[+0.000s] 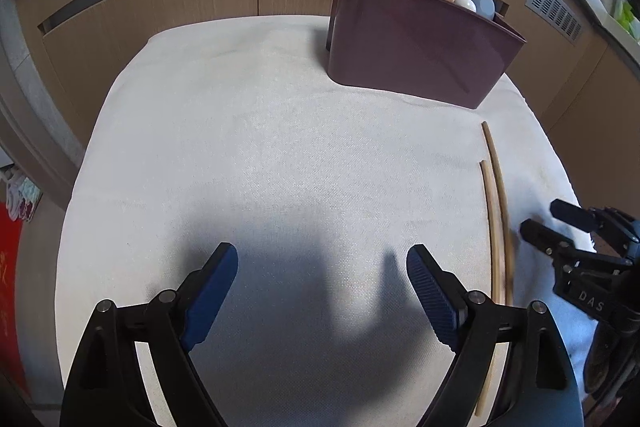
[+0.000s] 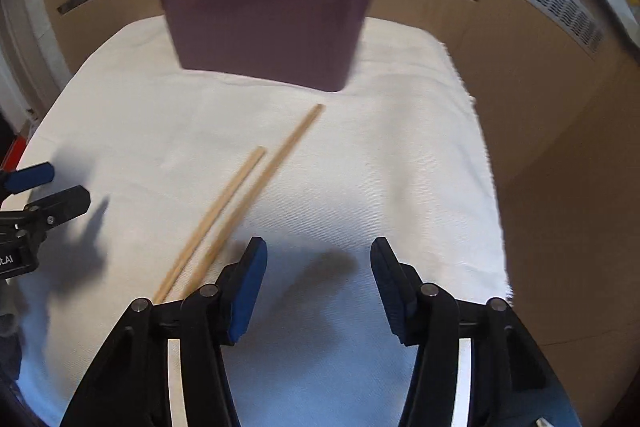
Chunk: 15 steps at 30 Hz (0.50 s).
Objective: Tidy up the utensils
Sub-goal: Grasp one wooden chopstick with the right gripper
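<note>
Two chopsticks (image 2: 236,195) lie side by side on the cloth-covered surface (image 2: 360,167), in front of the maroon holder (image 2: 264,27) already full of spoons. To lift both together, the right gripper (image 2: 318,267) should shift left to straddle the pair; its jaws stand apart, empty, angled downward. Left gripper (image 1: 322,279) hovers spread wide, empty.
</note>
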Each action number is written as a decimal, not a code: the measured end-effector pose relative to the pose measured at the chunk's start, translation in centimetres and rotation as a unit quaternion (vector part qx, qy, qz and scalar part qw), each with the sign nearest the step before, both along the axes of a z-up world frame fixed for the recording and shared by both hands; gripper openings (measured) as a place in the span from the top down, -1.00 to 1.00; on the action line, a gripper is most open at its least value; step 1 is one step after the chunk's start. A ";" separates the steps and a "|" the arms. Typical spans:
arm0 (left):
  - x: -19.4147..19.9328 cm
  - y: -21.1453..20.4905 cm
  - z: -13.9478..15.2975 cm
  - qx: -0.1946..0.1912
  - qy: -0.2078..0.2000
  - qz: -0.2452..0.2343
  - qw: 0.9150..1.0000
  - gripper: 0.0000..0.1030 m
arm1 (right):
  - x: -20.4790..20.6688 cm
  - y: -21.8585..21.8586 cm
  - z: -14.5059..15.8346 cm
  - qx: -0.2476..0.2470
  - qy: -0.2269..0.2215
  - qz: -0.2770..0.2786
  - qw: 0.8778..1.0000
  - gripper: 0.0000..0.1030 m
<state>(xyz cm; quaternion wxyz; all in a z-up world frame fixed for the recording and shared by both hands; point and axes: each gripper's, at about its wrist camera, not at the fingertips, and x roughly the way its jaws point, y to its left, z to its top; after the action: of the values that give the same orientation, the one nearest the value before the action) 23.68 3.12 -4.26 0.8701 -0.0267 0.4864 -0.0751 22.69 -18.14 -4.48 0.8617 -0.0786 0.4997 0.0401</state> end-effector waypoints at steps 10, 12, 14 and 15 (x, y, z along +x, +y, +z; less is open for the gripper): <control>-0.3 0.1 -0.4 0.001 0.001 -0.001 1.000 -0.68 | 2.9 2.6 -1.2 0.072 0.031 -0.002 0.997 0.50; -0.4 0.5 -0.4 -0.001 0.002 0.003 1.000 -0.68 | 3.2 3.0 -1.4 0.061 0.027 -0.003 0.998 0.50; -0.4 0.7 -0.5 -0.003 0.003 0.005 1.000 -0.68 | 3.8 3.4 -1.6 0.045 0.018 0.002 0.999 0.53; -0.4 0.7 -0.5 -0.004 0.003 0.005 1.000 -0.68 | 3.9 3.4 -1.6 0.044 0.018 0.003 0.999 0.57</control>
<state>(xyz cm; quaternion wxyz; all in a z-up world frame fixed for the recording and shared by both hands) 23.31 3.78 -4.72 0.8687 -0.0329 0.4888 -0.0728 26.62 -14.76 -6.08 0.8551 -0.0415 0.5127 0.0655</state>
